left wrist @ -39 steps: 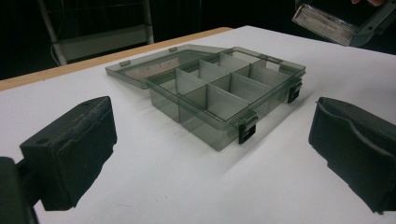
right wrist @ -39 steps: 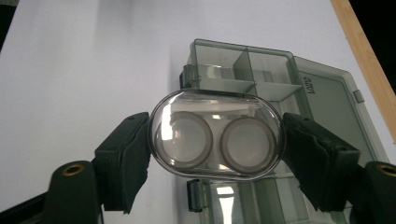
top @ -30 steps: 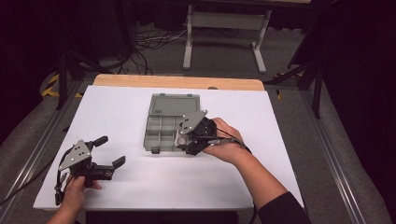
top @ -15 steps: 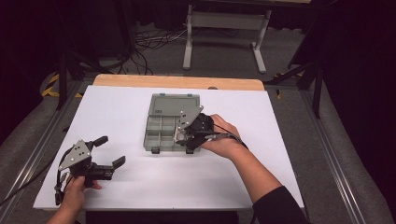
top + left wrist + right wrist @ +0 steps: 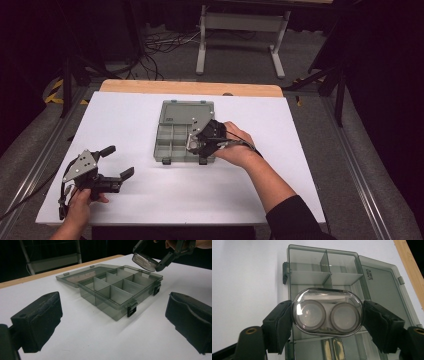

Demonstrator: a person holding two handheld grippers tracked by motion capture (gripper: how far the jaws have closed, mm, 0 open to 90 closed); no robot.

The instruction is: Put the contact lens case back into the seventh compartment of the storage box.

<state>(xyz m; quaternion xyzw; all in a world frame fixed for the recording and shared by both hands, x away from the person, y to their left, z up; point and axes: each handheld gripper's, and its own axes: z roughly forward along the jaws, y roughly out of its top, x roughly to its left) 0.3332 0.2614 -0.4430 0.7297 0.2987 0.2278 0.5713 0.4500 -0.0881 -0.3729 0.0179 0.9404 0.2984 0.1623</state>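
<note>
A grey see-through compartment box [image 5: 172, 139] lies open mid-table, its lid [image 5: 187, 112] flat behind it. My right gripper [image 5: 196, 145] hovers over the box's right front compartments, shut on a clear oval case [image 5: 327, 312] with two round wells. In the right gripper view both pads press the case's ends above the box [image 5: 309, 277]. In the left gripper view the case [image 5: 145, 261] hangs tilted over the far corner of the box [image 5: 112, 293]. My left gripper [image 5: 117, 161] rests open at the front left of the table, nothing between its jaws, which point toward the box.
The white table top [image 5: 300, 165] has bare surface around the box. A wooden strip [image 5: 190, 88] runs along its far edge. Beyond it stand a metal stand [image 5: 240, 30] and floor cables [image 5: 160, 45].
The right hand has carried the clear case a little to the left and slightly down over the box. The left gripper has stayed where it was.
</note>
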